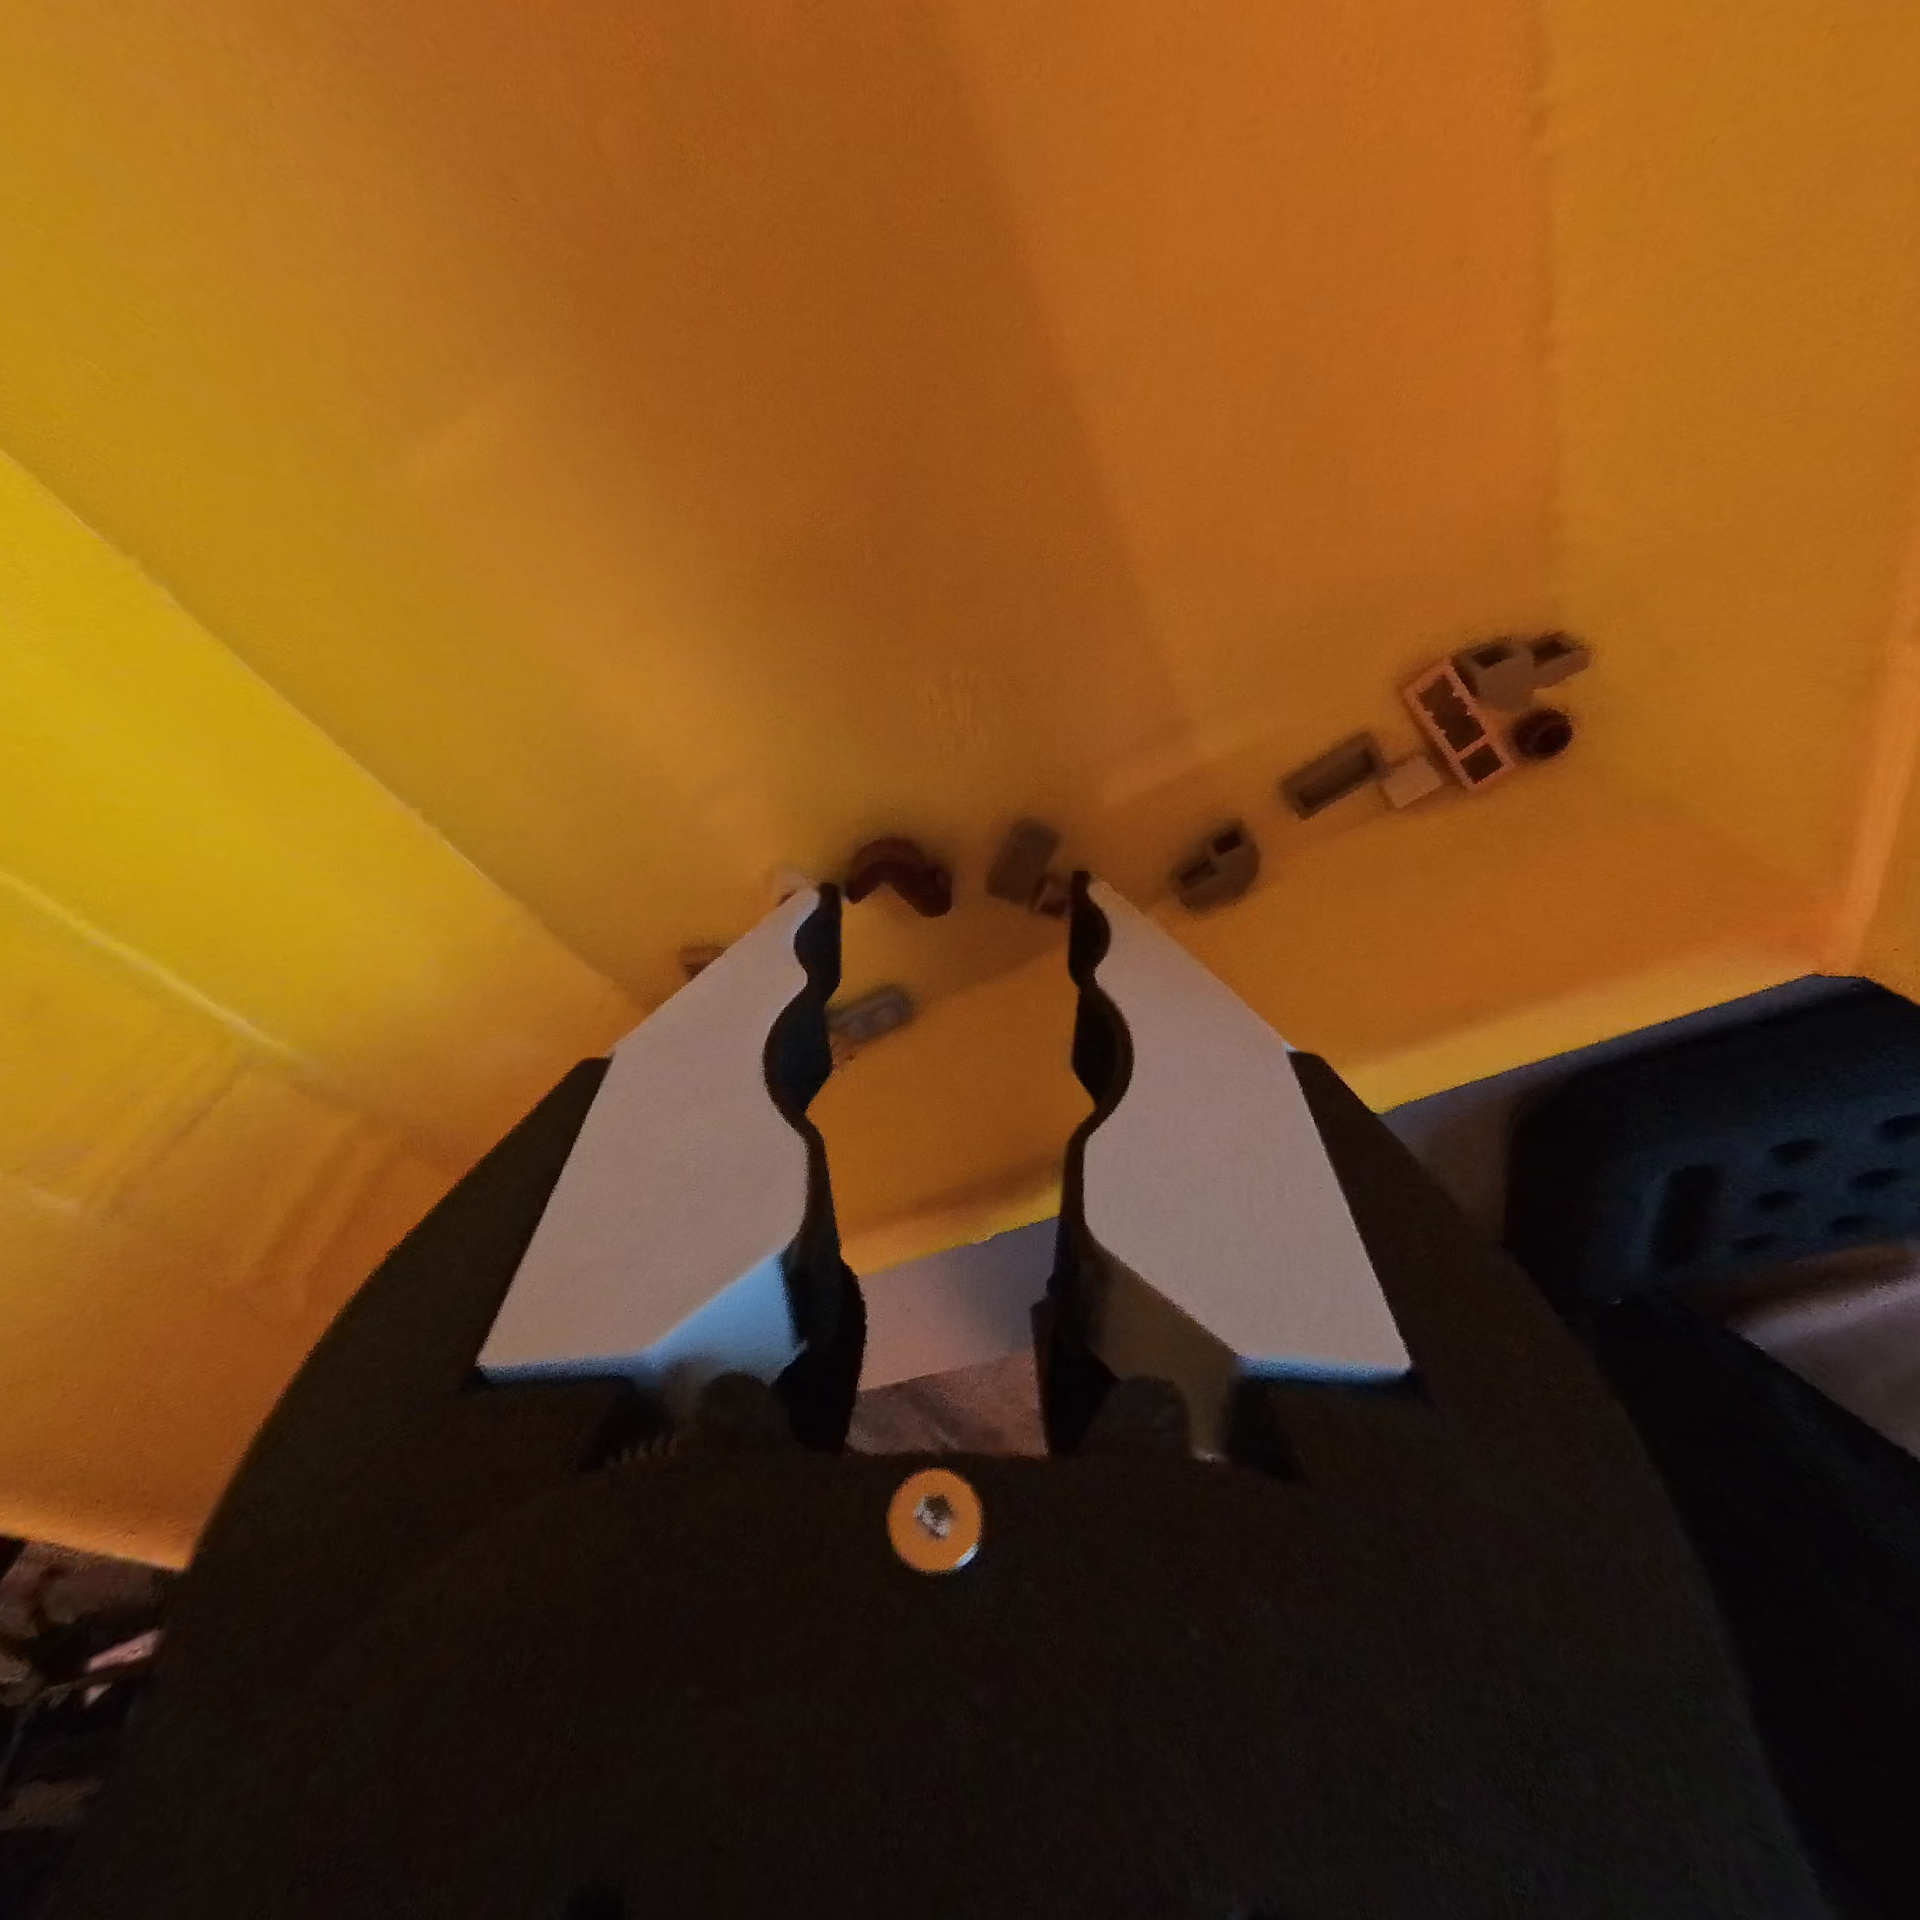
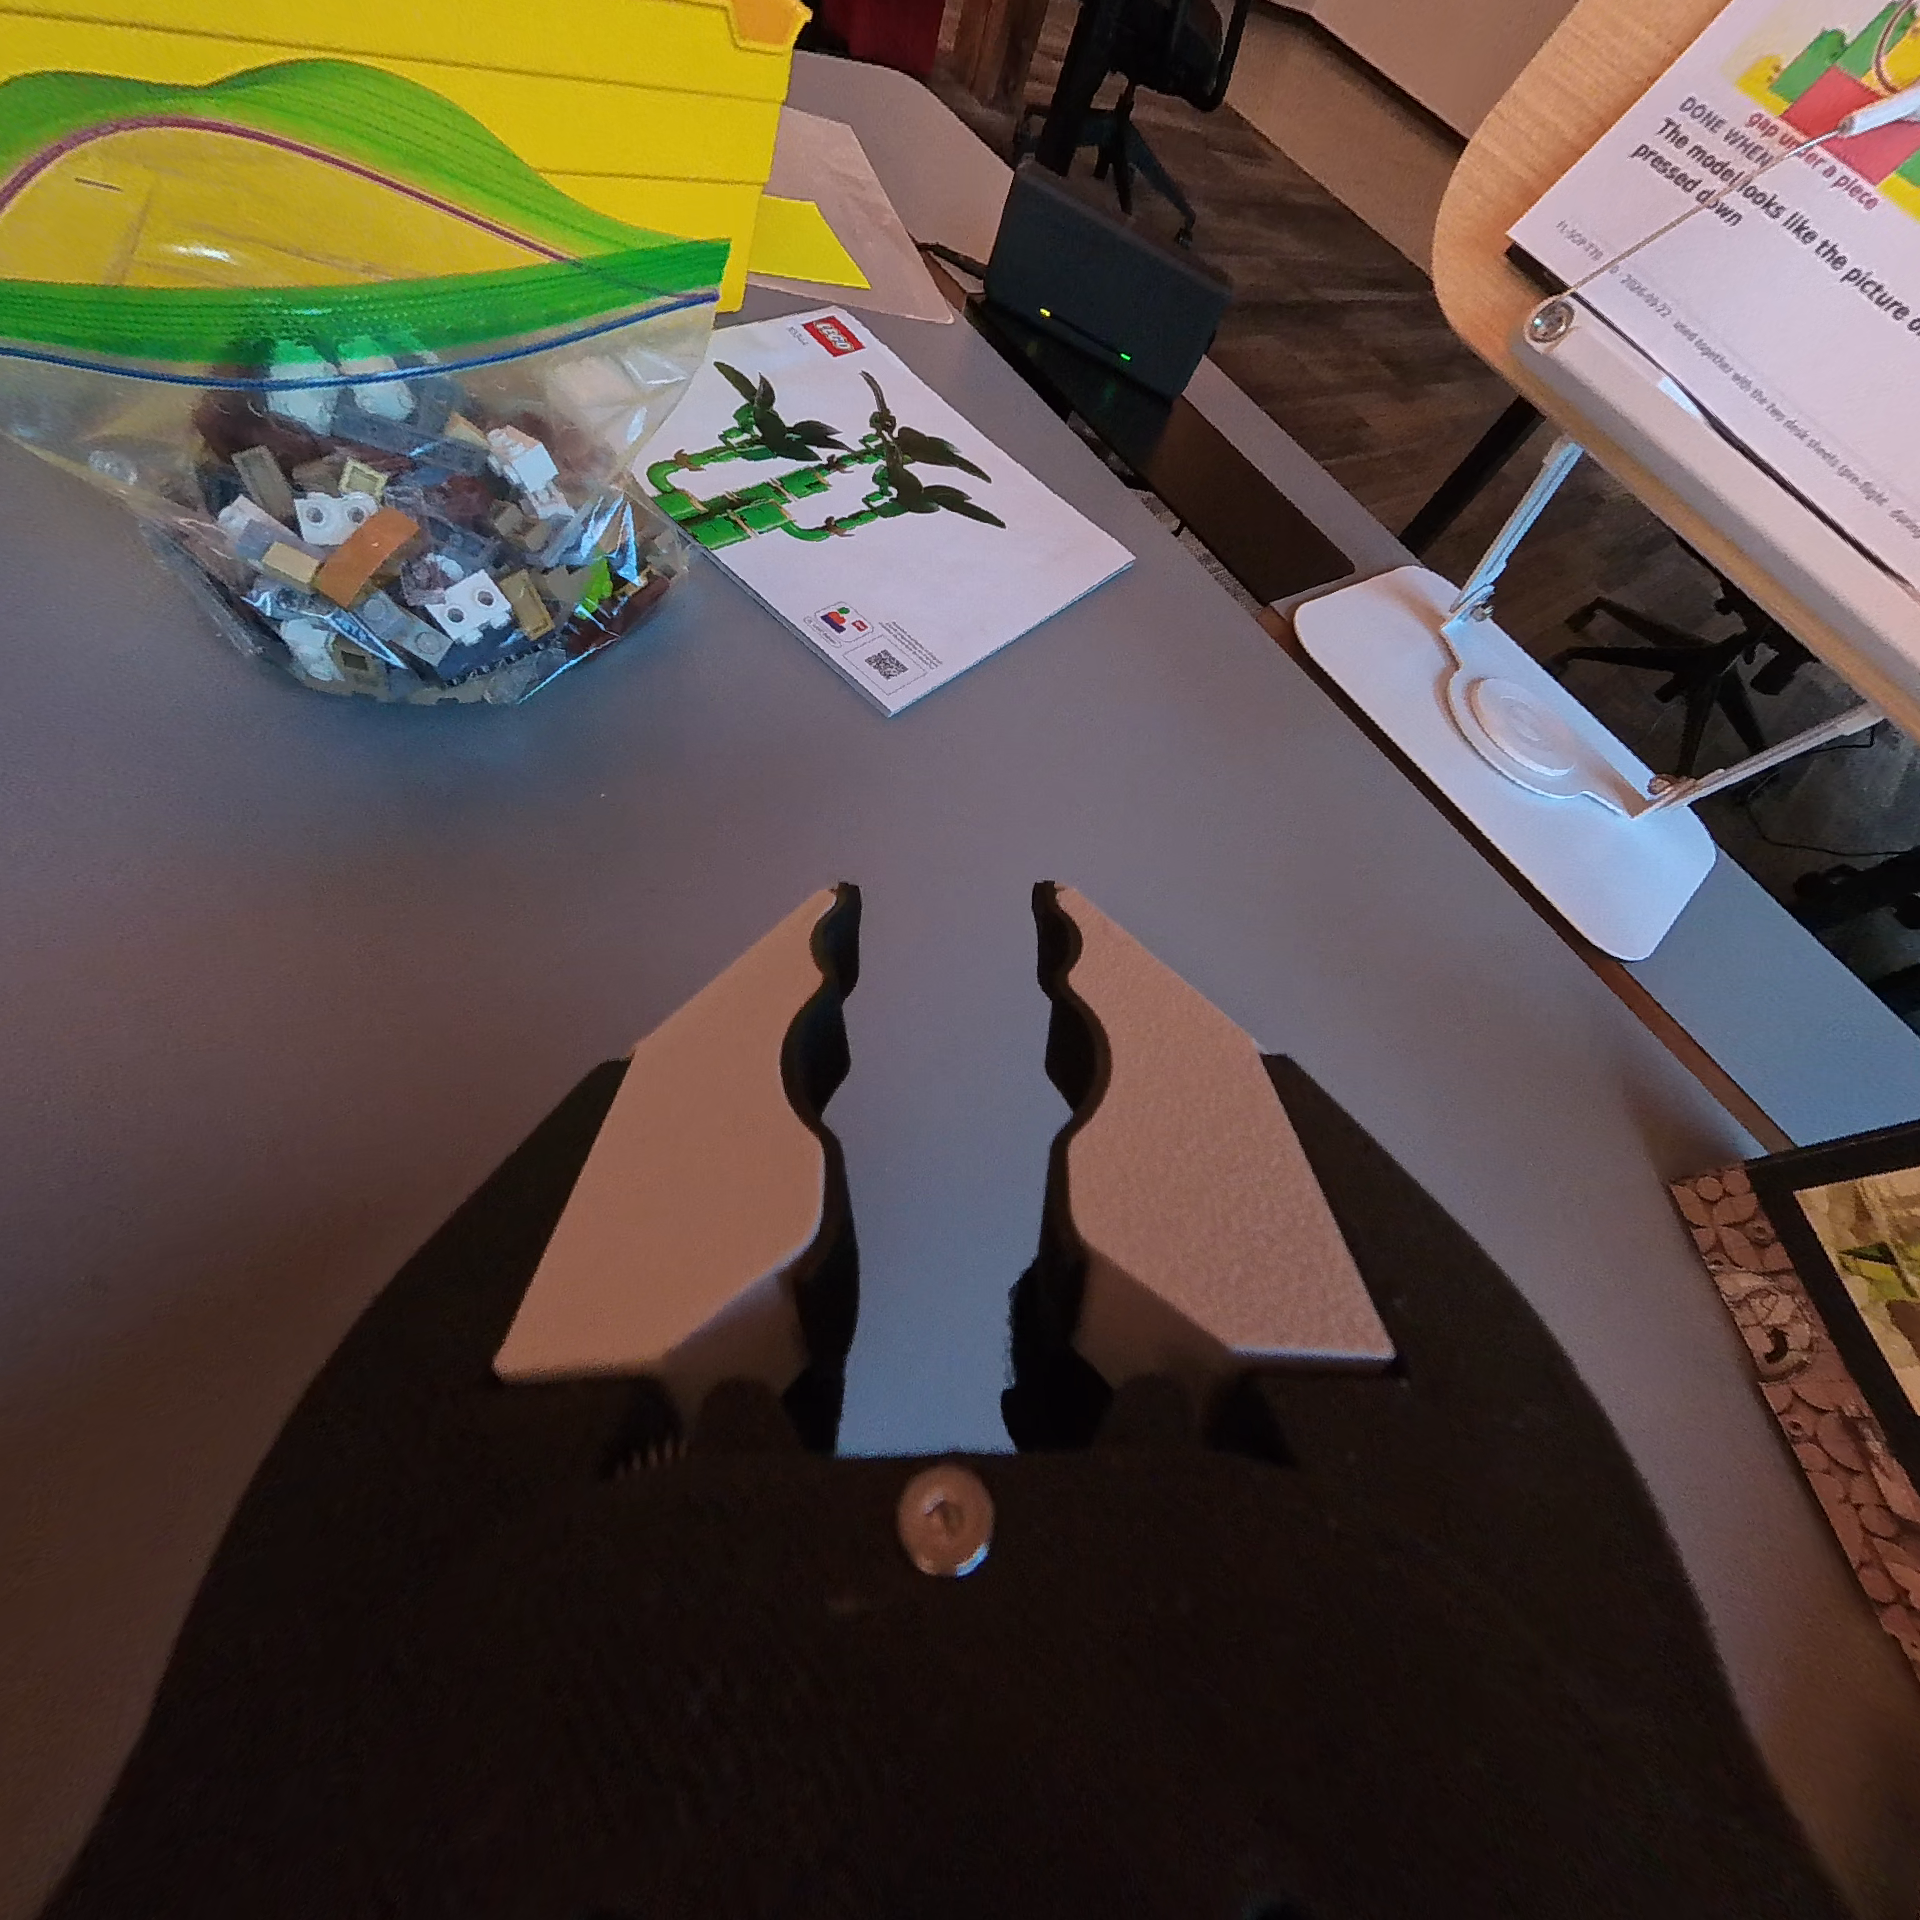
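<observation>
Yellow bin (image 1: 935, 416), seen from inside in the left wrist view, walls filling nearly the whole frame, floor strewn with small building pieces. Left gripper (image 1: 951, 894) reaching into it, jaws parted with a clear gap, nothing between them. Dark red curved piece (image 1: 899, 875) just beyond the left fingertip, grey piece (image 1: 1023, 860) just beyond the right fingertip, both close to the tips; contact impossible to judge through the blur. Grey arched piece (image 1: 1216, 868) a little farther right, then a cluster of grey and pale bricks (image 1: 1455, 727) well apart near the far right corner.

Grey table (image 2: 312, 935) in the right wrist view, spreading under the right gripper (image 2: 945, 894), jaws parted, empty, bare tabletop showing between them. Same yellow bin (image 2: 582, 114) at the far left of the table, well apart from this gripper. Clear zip bag with green seal (image 2: 364, 499) in front of the bin, full of mixed small bricks, ahead and to the left of the fingers. Instruction booklet (image 2: 883, 520) showing a green plant, flat on the table just beside the bag on its right. White stand base (image 2: 1507, 748) at the table's right edge, holding a tilted board with a printed sheet (image 2: 1766, 260). Dark box with green lights (image 2: 1101, 281) beyond the table. Patterned mat (image 2: 1808, 1351) at the near right edge.
</observation>
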